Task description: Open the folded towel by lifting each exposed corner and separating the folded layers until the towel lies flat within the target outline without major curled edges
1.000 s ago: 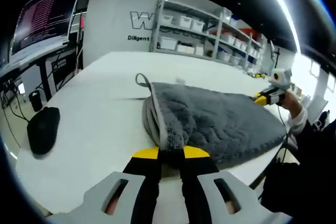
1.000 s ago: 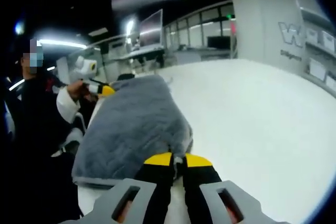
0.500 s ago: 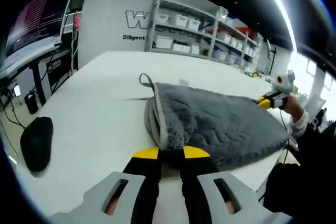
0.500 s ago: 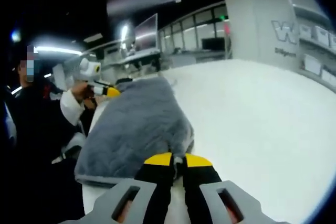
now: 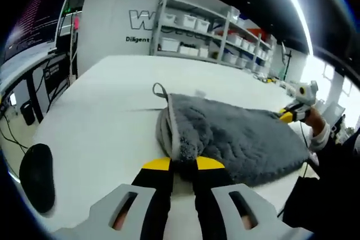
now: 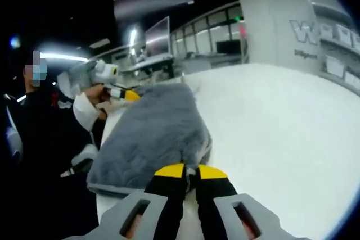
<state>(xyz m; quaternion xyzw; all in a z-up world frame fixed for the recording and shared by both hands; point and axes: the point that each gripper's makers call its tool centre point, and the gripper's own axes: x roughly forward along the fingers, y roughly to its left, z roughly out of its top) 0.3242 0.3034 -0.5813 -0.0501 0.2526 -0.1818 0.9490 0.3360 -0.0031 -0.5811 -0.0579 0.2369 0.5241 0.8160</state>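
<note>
White table [image 5: 101, 99] holds a folded grey towel [image 5: 236, 133]. Left gripper [image 5: 183, 164] is clamped on one near corner, right gripper [image 6: 190, 171] on another; the pinched fabric hides between their jaws. Shelves [image 5: 214, 43] stand blurred behind.

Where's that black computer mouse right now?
In the left gripper view, the black mouse sits at the lower left on the white table, apart from the grey towel.

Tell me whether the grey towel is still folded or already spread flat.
Folded. The towel shows stacked layers at its edge, pinched by the left tool; the right tool grips another corner.
</note>
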